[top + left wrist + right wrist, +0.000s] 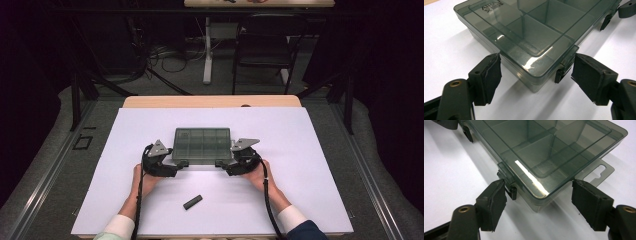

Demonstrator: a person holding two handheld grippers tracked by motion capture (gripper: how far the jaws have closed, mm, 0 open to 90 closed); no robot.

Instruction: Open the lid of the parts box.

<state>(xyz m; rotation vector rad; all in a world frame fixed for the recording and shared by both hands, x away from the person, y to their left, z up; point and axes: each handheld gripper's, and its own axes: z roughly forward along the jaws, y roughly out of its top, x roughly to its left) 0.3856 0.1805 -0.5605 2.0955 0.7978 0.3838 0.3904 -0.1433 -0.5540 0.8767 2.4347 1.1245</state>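
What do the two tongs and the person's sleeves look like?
Both the left tongs and the right tongs are black, each with a grey three-cornered plate on top and a black cable trailing back along the forearm. In the gripper views, each jaw ends in a flat dark pad with worn edges, and brass-coloured rivets sit behind. The cuffs are white; the right sleeve is dark blue.

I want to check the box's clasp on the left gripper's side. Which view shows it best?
The left gripper view: the clasp sits close up on the box front edge, between the jaws. The right gripper view shows it small at the top left; the high view shows it as a dark speck.
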